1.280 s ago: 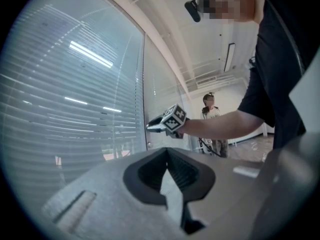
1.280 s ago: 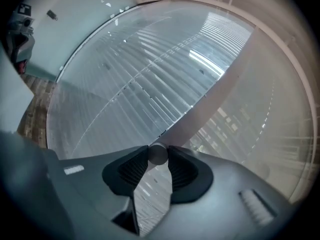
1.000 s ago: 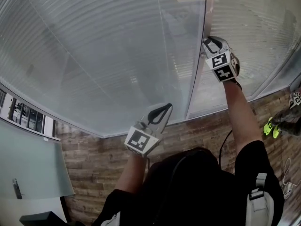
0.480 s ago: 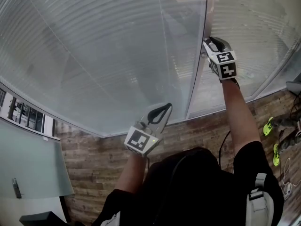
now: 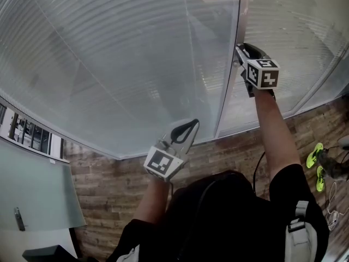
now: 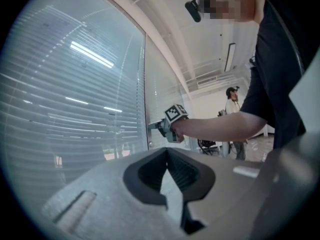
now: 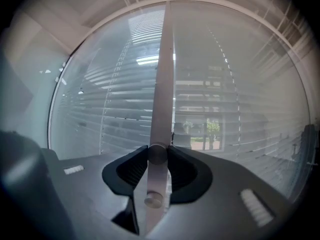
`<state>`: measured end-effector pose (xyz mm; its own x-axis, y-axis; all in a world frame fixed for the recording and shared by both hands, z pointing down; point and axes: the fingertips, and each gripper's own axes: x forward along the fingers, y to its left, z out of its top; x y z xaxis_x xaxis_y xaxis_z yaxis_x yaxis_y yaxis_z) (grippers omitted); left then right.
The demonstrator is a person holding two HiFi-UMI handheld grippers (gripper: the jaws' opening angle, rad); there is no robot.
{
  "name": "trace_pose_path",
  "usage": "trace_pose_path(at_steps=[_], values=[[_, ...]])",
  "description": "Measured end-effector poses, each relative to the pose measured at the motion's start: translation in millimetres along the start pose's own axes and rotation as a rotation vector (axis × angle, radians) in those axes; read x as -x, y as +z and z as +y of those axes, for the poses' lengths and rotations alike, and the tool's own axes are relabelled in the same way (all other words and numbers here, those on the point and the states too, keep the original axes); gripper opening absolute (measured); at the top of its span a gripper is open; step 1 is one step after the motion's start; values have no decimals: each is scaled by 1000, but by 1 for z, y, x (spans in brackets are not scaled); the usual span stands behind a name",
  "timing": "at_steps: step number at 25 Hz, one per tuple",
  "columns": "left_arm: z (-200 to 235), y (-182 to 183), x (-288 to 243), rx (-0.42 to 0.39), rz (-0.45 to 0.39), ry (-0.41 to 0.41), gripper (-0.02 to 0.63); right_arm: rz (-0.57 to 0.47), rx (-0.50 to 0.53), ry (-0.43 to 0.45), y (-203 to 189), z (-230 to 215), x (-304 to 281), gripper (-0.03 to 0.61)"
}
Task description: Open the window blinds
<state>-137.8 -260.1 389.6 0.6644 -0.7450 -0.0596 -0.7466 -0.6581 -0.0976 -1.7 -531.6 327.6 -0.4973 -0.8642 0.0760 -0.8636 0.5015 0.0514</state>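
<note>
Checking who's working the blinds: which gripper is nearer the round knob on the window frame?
Right. The right gripper is clamped on the knob on the window frame; the left gripper is held well back from it, jaws together, holding nothing.

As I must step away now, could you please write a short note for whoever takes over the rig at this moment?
Right gripper: fingers clamped on the round knob on the frame post between the panes.
Left gripper: shut, empty, held low before the glass.
Blinds: behind the glass; right of the post, some outdoors shows between the slats.
Done: knob gripped.
Left: turn it until the slats stand open.
</note>
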Motion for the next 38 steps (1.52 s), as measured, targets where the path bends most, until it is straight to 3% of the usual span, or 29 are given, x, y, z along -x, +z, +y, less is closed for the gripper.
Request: trace_pose_path(at_steps=[5, 20, 32, 38], values=[[-2, 2, -1, -7, 18, -9, 5, -25, -118, -8, 1, -1, 1, 126], [-1, 1, 2, -28, 0, 3, 5, -35, -120, -17, 2, -1, 2, 127], [-5, -6, -3, -25, -3, -15, 5, -17, -8, 27, -4, 1, 12, 232], [-5, -6, -8, -8, -24, -24, 5, 0, 165, 27, -4, 8, 17, 252]])
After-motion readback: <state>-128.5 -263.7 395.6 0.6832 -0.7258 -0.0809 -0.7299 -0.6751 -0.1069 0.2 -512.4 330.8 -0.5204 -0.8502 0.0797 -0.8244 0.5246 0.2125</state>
